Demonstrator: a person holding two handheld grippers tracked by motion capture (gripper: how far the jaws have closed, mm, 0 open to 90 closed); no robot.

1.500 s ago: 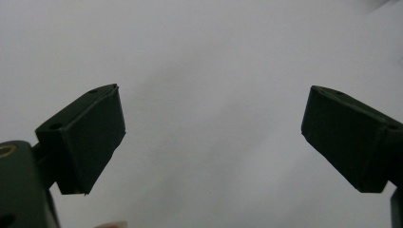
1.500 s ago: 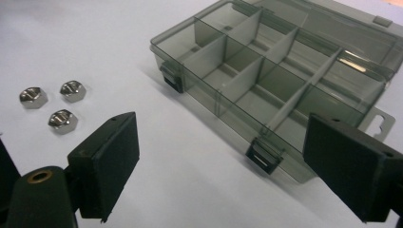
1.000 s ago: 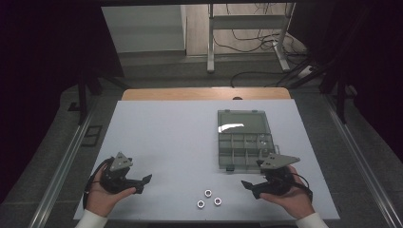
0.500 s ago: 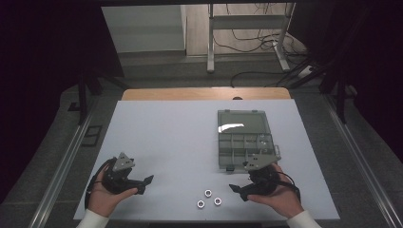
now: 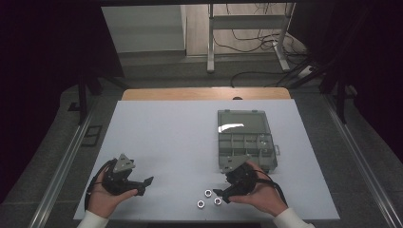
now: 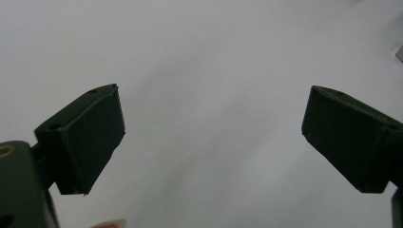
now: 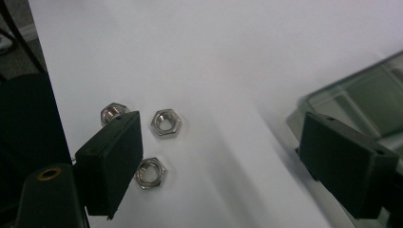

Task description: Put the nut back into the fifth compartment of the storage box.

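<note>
Your right hand-held gripper (image 5: 222, 194) has slid left, close to the nuts (image 5: 208, 193). Its jaws are spread, the nuts at their nine o'clock. Your left hand-held gripper (image 5: 148, 181) gapes too.

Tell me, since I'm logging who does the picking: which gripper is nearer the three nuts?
Right. The right gripper hovers open right beside the nuts, jaws pointing at them. The left gripper sits open far off to their left over bare table.

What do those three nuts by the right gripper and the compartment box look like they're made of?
The three nuts look like bright metal, probably steel: silvery, with glossy highlights on their hexagonal faces and threaded bores. The compartment box looks like grey-green plastic with moulded dividers; its open lid seems clear or glossy, since it throws back a bright streak of light. Neither can be confirmed by look alone.
</note>
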